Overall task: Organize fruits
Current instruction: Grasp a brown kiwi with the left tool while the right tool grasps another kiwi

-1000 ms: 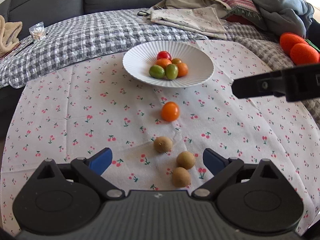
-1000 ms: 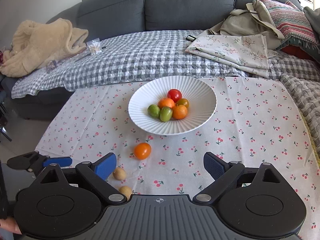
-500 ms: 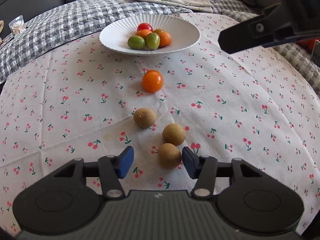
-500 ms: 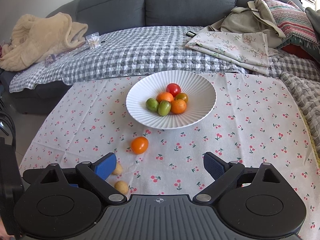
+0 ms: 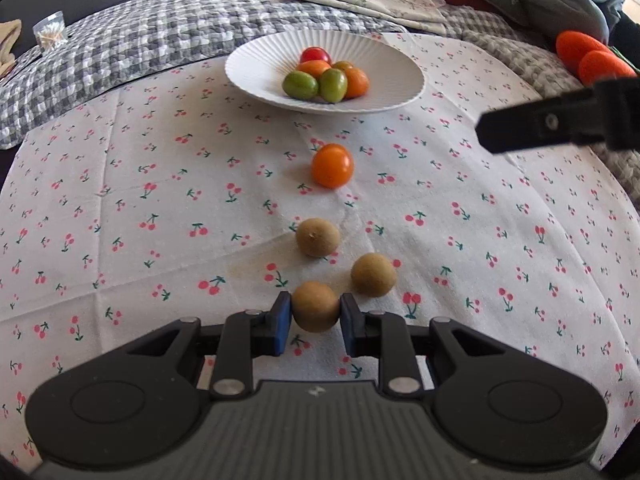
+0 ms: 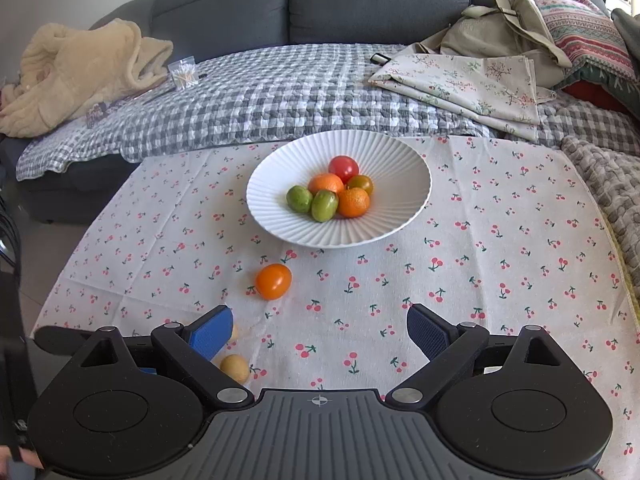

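The left tongs (image 5: 315, 322) are gripping a brown fruit (image 5: 315, 306), blue pads pressing on both its sides, low over the table (image 5: 120, 200) near its front edge. Two more brown fruits are lying just beyond: one (image 5: 373, 274) just beside the gripped fruit on the right, another (image 5: 317, 237) a little farther back, both apart from the pads. An orange tomato (image 5: 332, 165) is sitting alone farther on, between the brown fruits and the plate (image 5: 256, 76). The plate is resting near the table's far edge, holding a cluster of red, orange and green fruits at its middle, with its ribbed rim bare all round.

The right tongs (image 6: 320, 330) are standing wide open with nothing between the pads, hovering over bare cloth to the right of the loose fruits. From the right wrist view, the cloth between the tongs and the plate is lying open, and the whole right half of the table is offering free room out to its edge, where a grey blanket (image 6: 608, 184) is bunching up. Behind the plate, a checked quilt (image 6: 260, 108) is meeting the table's far edge
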Motion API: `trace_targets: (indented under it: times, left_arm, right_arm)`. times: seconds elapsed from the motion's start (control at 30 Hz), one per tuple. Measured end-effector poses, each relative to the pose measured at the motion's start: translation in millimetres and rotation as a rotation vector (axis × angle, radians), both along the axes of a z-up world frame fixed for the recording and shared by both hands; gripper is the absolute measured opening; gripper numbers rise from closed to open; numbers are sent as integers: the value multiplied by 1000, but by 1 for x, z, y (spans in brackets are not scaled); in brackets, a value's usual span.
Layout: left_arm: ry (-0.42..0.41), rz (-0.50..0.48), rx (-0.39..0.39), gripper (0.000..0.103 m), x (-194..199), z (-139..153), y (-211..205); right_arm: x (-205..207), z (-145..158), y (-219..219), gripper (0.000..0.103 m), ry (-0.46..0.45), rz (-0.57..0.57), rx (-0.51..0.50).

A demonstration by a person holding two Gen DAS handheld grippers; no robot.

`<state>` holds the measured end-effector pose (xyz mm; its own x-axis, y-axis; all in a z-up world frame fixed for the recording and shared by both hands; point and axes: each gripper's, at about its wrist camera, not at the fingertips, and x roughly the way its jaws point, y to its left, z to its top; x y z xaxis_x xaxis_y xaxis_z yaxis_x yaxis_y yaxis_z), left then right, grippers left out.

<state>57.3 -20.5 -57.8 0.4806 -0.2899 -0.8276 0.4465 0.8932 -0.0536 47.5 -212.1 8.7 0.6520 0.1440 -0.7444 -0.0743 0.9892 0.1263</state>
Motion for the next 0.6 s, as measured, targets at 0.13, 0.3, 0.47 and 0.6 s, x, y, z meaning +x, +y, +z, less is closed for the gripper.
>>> trace_targets:
  times: [0.13, 0.3, 0.47, 0.6]
  left_arm:
    - [-6, 83, -10, 24, 10, 5, 13]
    - [-4, 159, -30, 24, 16, 8, 27]
    - [6, 203, -52, 24, 22, 9, 36]
    - [10, 225, -59, 24, 24, 10, 40]
  right_arm:
    - [2, -9, 4, 96, 19, 15, 3]
    - [5, -25, 17, 94, 58, 78, 57]
    - [4, -43, 41, 81, 80, 175, 63]
    - [2, -57, 62, 67, 102, 224, 29]
